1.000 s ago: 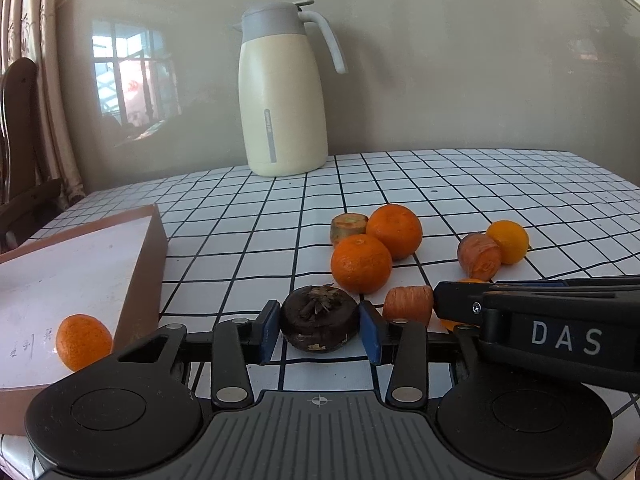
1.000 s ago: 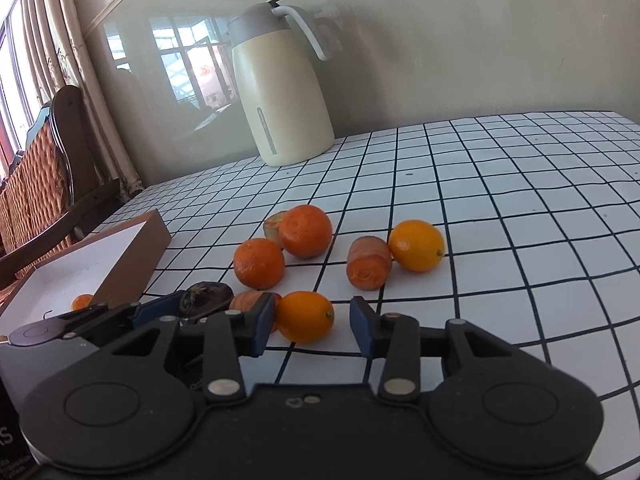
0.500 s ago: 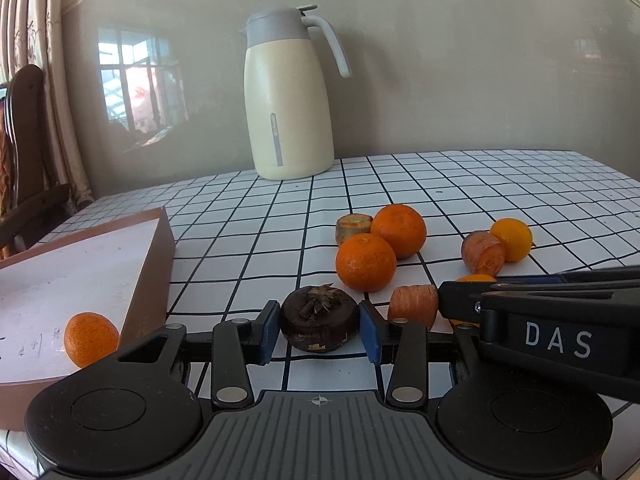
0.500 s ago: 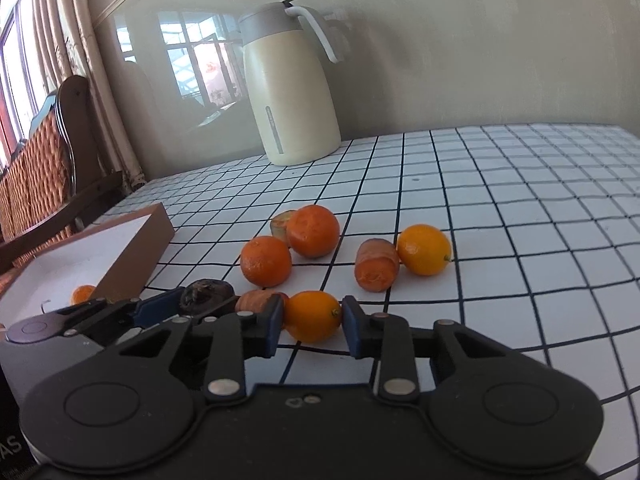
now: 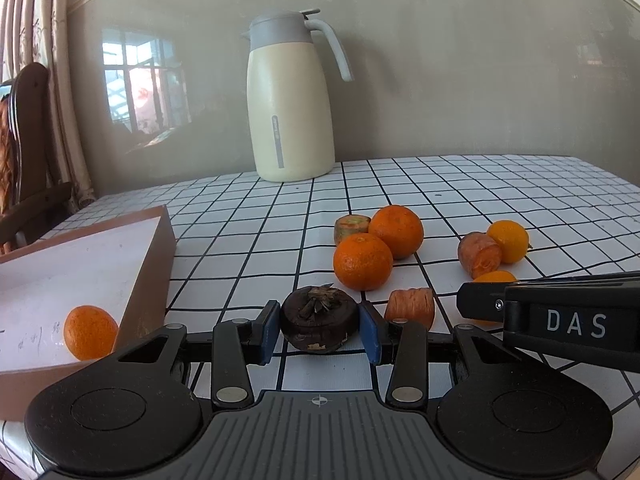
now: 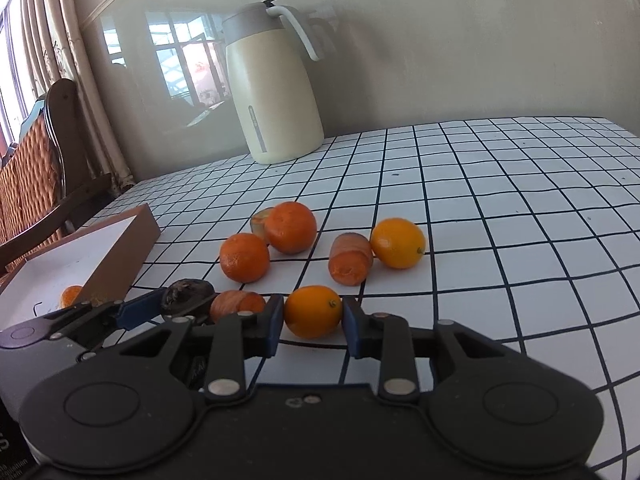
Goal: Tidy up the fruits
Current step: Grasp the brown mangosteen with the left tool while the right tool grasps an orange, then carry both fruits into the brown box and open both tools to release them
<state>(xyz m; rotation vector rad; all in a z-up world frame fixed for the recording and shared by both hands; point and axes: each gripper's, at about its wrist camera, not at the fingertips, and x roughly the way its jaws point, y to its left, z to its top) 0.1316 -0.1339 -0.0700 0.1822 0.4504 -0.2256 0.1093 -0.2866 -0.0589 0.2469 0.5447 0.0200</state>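
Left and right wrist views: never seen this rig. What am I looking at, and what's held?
No robot arm here: a person holds a pair of tongs in each hand, each with a fisheye camera looking forward along its fingers.

Left wrist view: the left tongs are shut on a dark mangosteen resting on the checked table. The black bar marked DAS at the right is the right tongs seen from the side.

Right wrist view: the right tongs are shut on a small orange.

Also on the table: two mandarins, another small orange, carrot pieces, a cream jug, and a box at the left holding one mandarin.
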